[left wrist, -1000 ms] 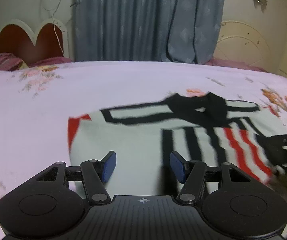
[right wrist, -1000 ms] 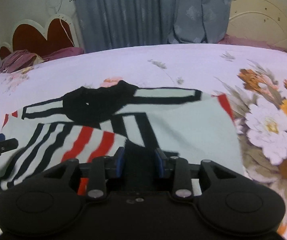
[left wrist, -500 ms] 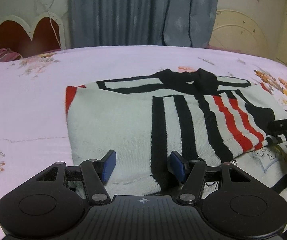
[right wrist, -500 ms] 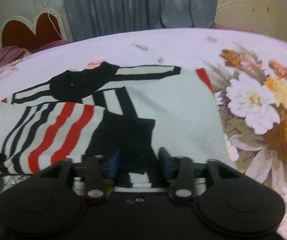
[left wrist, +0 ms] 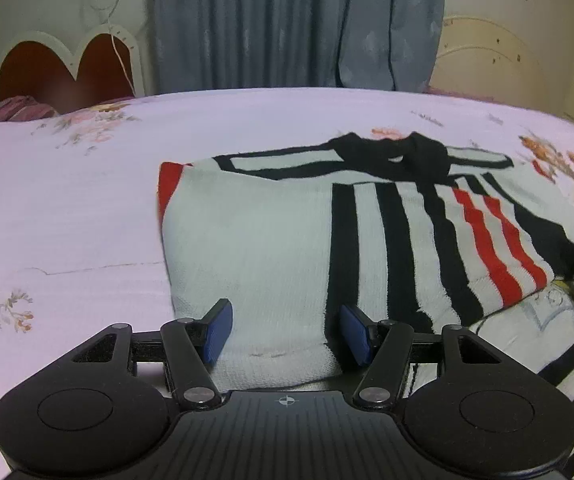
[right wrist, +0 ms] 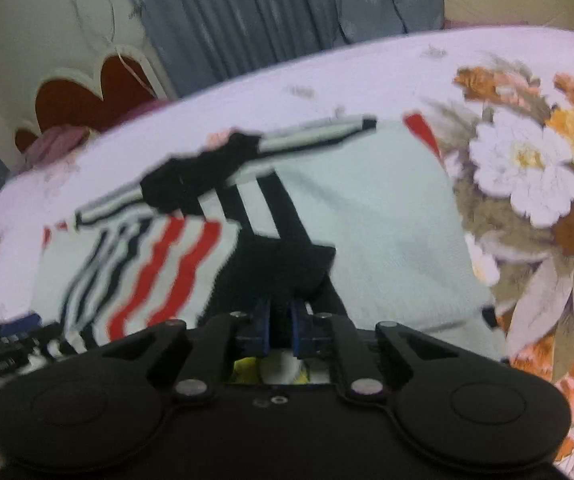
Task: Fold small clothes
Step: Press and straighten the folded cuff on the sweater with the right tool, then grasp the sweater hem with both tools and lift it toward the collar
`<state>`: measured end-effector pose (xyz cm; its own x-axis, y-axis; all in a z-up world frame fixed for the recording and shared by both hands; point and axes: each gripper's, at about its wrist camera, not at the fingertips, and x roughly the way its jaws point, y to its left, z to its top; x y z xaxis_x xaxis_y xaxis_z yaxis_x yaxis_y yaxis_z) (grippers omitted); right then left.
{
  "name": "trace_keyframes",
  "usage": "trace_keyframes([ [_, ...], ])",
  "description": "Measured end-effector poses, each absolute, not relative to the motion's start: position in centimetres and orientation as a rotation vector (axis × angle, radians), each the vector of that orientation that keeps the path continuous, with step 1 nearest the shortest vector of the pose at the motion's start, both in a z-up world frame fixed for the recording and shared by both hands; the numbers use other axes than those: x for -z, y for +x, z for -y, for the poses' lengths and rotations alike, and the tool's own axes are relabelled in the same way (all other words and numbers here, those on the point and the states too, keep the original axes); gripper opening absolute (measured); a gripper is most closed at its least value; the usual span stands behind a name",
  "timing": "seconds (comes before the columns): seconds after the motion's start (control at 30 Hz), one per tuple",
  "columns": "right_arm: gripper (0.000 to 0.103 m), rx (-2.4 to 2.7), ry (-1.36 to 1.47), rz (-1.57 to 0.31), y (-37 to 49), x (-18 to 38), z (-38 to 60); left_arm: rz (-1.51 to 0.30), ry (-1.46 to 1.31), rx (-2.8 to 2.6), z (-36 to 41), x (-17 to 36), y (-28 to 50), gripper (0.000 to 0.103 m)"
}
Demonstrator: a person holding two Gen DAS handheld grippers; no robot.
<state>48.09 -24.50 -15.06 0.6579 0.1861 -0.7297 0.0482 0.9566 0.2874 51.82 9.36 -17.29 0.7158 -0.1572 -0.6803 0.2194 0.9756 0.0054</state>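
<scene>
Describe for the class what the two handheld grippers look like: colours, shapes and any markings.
The left gripper is matte black plastic with two round domed lobes, a ribbed centre bearing a small white crosshair mark, silver pivot pins, and blue ribbed finger pads. The right gripper has the same black body, silver pins and blue pads.

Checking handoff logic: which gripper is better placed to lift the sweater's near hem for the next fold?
Right, probably. The right gripper has just closed its jaws on the sweater at its black near edge. The left gripper stands open astride the hem, gripping nothing.
</scene>
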Motion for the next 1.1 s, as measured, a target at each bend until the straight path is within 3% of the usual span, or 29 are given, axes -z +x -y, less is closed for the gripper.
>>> trace_keyframes([
  [0.23, 0.012, -0.096, 0.28, -0.856, 48.6, 15.8, 24.7, -0.764, 0.149, 0.186, -8.4, 17.1, 51.9, 0.061],
  [0.3, 0.028, -0.101, 0.274, -0.87, 48.5, 15.1, 24.8, -0.766, 0.164, 0.162, -8.1, 16.3, 51.3, 0.062],
  [0.33, 0.035, -0.093, 0.254, -0.849, 47.9, 14.2, 24.9, -0.757, 0.174, 0.152, -7.9, 15.9, 50.7, 0.068],
  [0.37, 0.051, -0.093, 0.238, -0.818, 47.1, 13.5, 25.0, -0.745, 0.183, 0.138, -7.8, 15.5, 50.0, 0.082],
  [0.4, 0.053, -0.103, 0.234, -0.796, 46.5, 12.9, 25.2, -0.73, 0.19, 0.127, -7.6, 15.1, 49.1, 0.089],
  [0.43, 0.051, -0.118, 0.234, -0.788, 45.7, 12.4, 25.6, -0.718, 0.196, 0.117, -7.5, 14.7, 48.3, 0.097],
  [0.47, 0.05, -0.13, 0.234, -0.787, 45.0, 12.1, 25.9, -0.71, 0.2, 0.107, -7.3, 14.4, 47.5, 0.097],
  [0.83, 0.05, -0.188, 0.261, -0.788, 35.5, 10.9, 29.5, -0.706, 0.209, 0.08, -6.7, 13.5, 38.1, 0.097],
  [1.1, 0.051, -0.18, 0.279, -0.83, 28.6, 12.6, 32.5, -0.78, 0.012, 0.062, -10.4, 15.9, 30.2, 0.097],
])
